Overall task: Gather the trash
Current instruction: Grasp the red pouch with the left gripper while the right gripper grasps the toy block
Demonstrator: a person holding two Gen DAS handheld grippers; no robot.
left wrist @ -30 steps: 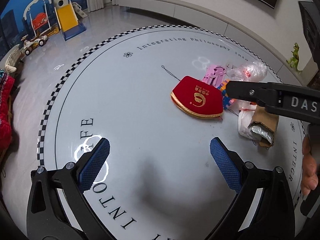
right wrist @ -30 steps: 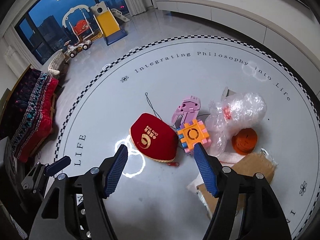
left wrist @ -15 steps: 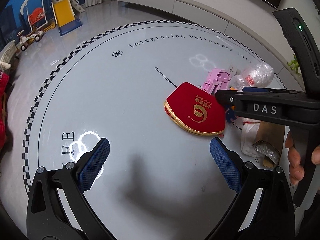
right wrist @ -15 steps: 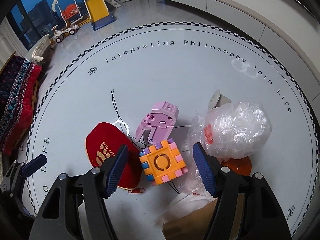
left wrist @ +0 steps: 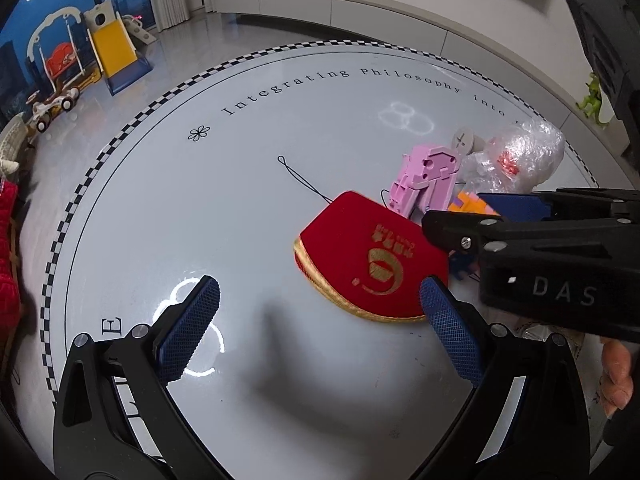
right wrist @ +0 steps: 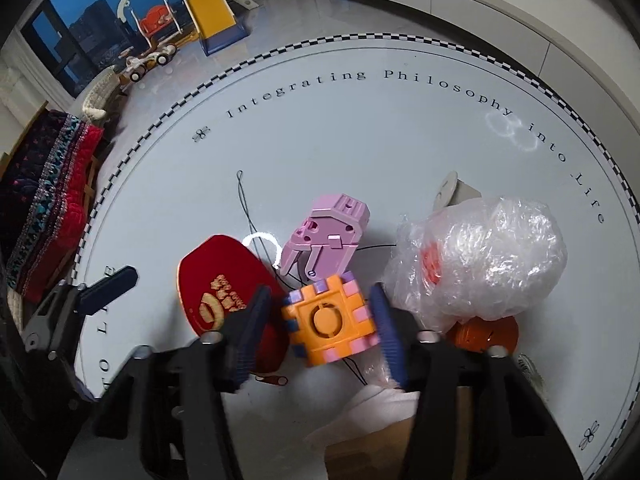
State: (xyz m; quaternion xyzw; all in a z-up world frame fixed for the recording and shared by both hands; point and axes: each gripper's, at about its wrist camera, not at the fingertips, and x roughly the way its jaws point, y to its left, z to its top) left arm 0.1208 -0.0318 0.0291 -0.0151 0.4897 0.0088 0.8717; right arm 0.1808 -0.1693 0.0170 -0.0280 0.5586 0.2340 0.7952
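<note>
Right now the right tool [right wrist: 326, 322] brackets the orange cube [right wrist: 329, 322], jaws just narrowed onto it; the pads look to touch or nearly touch its two sides, and I can't tell if they press yet. Cube sits on the surface [right wrist: 360, 140], just right of the red pouch [right wrist: 224, 284], just below the pink toy [right wrist: 326, 236], and left of the plastic wrap ball [right wrist: 484, 256]. An orange disc [right wrist: 482, 332] lies under the wrap, and cardboard [right wrist: 396, 440] with white paper sits below the cube.

Left tool [left wrist: 316, 322] hangs wide and empty over bare surface left of the pouch, its right pad at the pouch's gold edge.

To do it well, I'd judge: finish closing square on the cube's flat sides, not its corner studs. Keep the left pad off the pouch. Black string [right wrist: 244, 208] runs under the toy toward the cube, so lift straight and slow and watch for a snag. Keep the left tool clear of the pouch until the cube is away.
</note>
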